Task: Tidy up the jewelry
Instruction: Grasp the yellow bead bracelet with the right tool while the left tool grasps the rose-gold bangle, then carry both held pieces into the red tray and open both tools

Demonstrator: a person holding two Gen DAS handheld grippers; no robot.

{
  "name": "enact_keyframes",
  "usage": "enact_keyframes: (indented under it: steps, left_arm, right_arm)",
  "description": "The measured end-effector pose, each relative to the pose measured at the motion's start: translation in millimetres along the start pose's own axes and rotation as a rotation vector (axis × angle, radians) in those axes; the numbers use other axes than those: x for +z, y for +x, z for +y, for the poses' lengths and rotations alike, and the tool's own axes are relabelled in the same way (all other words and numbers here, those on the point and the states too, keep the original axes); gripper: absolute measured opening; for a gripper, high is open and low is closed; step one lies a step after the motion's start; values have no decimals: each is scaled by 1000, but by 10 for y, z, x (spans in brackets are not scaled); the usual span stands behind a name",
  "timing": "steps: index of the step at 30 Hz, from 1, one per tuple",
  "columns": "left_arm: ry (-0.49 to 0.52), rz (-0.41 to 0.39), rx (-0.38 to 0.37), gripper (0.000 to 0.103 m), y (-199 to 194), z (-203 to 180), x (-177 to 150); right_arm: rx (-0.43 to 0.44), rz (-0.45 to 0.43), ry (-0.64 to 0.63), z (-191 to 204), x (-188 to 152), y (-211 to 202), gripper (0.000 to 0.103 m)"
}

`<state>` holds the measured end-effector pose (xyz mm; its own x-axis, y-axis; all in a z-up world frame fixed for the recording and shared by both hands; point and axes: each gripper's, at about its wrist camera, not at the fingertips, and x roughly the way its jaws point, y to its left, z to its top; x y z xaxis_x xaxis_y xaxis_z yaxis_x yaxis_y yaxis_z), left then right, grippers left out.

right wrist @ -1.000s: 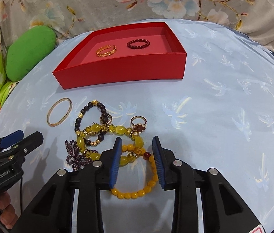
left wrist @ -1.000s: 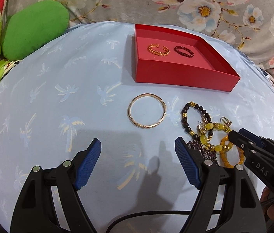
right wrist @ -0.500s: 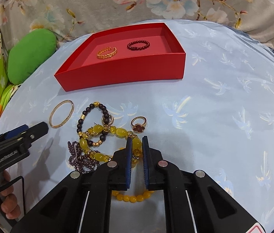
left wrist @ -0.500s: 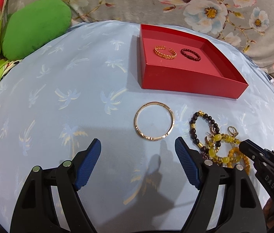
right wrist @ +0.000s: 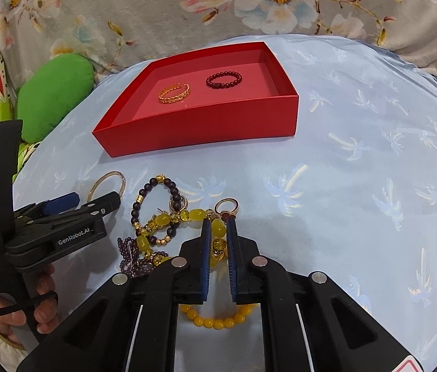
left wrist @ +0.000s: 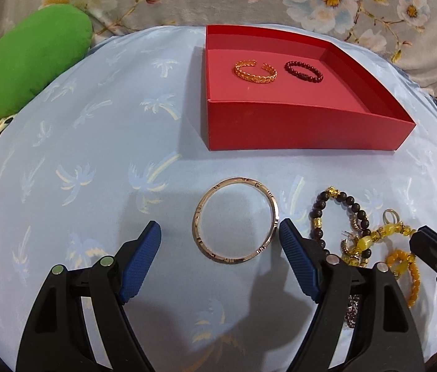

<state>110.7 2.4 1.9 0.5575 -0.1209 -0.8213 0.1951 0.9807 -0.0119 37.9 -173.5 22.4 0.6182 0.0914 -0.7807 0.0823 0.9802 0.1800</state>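
R gripper [right wrist: 217, 231] is clamped on a big yellow bead of the chunky yellow-bead bracelet [right wrist: 194, 215], pads nearly together w/ the bead between. Risk: that strand lies tangled w/ the dark-bead bracelet [right wrist: 153, 207], the purple bead strand [right wrist: 131, 255] just L of the pads, and small hoop earrings; lifting could drag the whole knot up, then shed bits short of the box. Round bead could also squirt out of the pads. The small amber-bead bracelet [right wrist: 218, 321] sits under the fingers, might snag. Gold ring w/ dark stone [right wrist: 227, 207] lies just ahead of the R tip, easily flicked.

L gripper [left wrist: 220, 255] is wide open, holding nothing; rose-gold bangle [left wrist: 235, 220] lies flat between its tips, R edge nearly touching the R pad [left wrist: 295, 259]. Thin, flat on soft cloth, so closing could skid it or pinch fabric.

Count on cloth: 1 bangle, 3 bead bracelets, 1 purple strand, 1 ring, earrings uncertain (maybe 2).

Far ahead, red box [left wrist: 295, 127]: 2 pcs, gold open cuff [left wrist: 255, 71] and dark red bead bracelet [left wrist: 303, 70], apart, plenty of floor free.
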Motion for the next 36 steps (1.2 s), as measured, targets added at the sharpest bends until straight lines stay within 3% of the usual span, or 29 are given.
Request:
enact_keyframes:
  steps: [2,6,15,24,31,36]
  left_arm:
    - [12,-7,15,71,-1,-21,-7]
    - [22,-18,21,52,-26,-33,-2]
    - [1,-8,-24,52,-151,4,-29]
    - [2,-52,-68,52,-604,-16,49]
    - [7,-105,-107,52,-862,-34,273]
    - [24,-141,-119,52,-920,-94,534]
  right_arm:
    - [0,2,1,-6,-2,7,9]
    - [0,2,5,-10,-5,-8,9]
    - [13,-22,-5,16,28,-174,9]
    - [40,-103,-42,144,248,-555,9]
    - [45,-170,-64,179,543,-761,9]
    - [55,-218,-61,148,929,-809,9]
